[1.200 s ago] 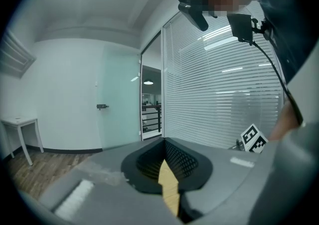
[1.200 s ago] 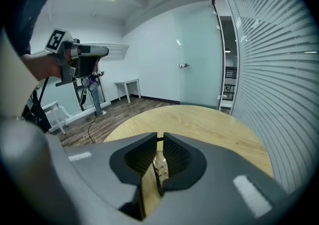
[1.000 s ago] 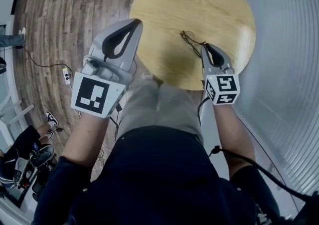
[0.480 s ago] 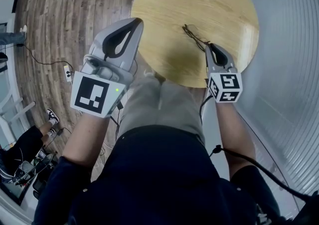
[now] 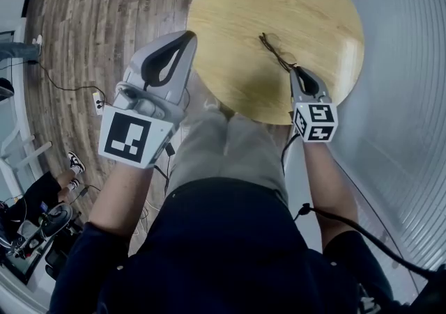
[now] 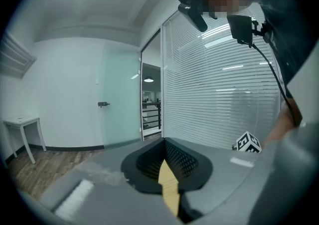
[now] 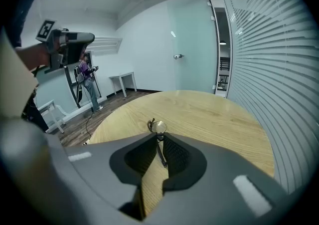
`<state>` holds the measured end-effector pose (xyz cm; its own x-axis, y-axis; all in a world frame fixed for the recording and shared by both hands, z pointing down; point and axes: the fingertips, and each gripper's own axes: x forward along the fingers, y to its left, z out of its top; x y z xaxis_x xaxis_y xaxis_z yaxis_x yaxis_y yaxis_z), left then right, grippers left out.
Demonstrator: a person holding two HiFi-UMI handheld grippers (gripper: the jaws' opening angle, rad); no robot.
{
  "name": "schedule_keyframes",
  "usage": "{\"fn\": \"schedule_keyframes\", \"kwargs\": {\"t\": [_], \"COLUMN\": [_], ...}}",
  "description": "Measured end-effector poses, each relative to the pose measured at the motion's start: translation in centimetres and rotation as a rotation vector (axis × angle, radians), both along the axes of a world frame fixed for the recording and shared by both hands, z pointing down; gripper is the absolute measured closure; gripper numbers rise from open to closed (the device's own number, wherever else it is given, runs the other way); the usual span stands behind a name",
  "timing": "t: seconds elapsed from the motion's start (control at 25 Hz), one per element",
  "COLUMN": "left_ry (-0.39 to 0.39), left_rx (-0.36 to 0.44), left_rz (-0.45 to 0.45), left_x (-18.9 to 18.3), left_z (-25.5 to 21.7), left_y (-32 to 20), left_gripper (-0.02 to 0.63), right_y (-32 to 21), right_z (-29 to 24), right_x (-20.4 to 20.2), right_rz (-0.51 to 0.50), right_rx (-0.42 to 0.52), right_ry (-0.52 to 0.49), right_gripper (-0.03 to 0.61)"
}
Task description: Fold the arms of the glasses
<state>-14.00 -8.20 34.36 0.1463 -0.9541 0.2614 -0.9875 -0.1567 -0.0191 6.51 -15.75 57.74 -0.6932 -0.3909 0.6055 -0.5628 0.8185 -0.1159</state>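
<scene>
1. Left claw (image 5: 185,37): raised beside the desk's near left edge, well apart from the glasses. Jaws drawn together at the tips, with nothing between them.
2. Right claw (image 5: 295,70): low over the desk (image 5: 230,6), just in from its near right edge. Jaws narrow and pinched on one thin dark arm of the glasses, which runs back between the pads.
3. Glasses (image 5: 272,48): on the desk about its middle, a little toward the near edge.
   - The frame and one lens sit just beyond the right claw's tips.
   - The long axis leads away from that claw, slanting toward the far left edge, roughly in line with its jaws.
   - The right claw is much the nearer. The fold likely depends on swinging the held arm in against the frame.
4. Change from a second ago: slight. The right claw stays at the near end of the glasses, the left claw stays raised, and the glasses lie much as they did.
</scene>
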Motion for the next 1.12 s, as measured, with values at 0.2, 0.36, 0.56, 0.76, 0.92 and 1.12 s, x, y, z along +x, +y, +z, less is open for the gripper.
{"fn": "schedule_keyframes", "kwargs": {"t": [0.2, 0.36, 0.56, 0.76, 0.92, 1.12], "left_ry": [-0.006, -0.010, -0.018, -0.037, -0.046, -0.052], "left_rx": [-0.018, -0.026, -0.033, -0.024, -0.041, -0.029], "left_rz": [-0.001, -0.010, -0.008, -0.012, -0.011, -0.022], "left_x": [-0.1, -0.3, -0.2, 0.1, 0.5, 0.0], "left_z": [0.7, 1.6, 1.4, 1.2, 1.3, 1.6], "left_y": [0.0, 0.2, -0.1, 0.2, 0.4, -0.1], "left_gripper": [0.611, 0.611, 0.611, 0.611, 0.611, 0.611], "right_y": [-0.5, -0.8, -1.7, -1.9, -2.0, -3.0], "right_z": [1.4, 2.5, 3.0, 3.9, 4.7, 6.3], "right_x": [0.0, -0.3, -0.3, 0.4, 1.0, 1.1], "right_rz": [0.003, 0.007, 0.031, 0.048, 0.062, 0.086], "right_rx": [-0.018, -0.032, -0.050, -0.060, -0.069, -0.082], "right_ry": [0.003, -0.004, -0.016, -0.023, -0.020, -0.016], "right_gripper": [0.531, 0.531, 0.531, 0.531, 0.531, 0.531]}}
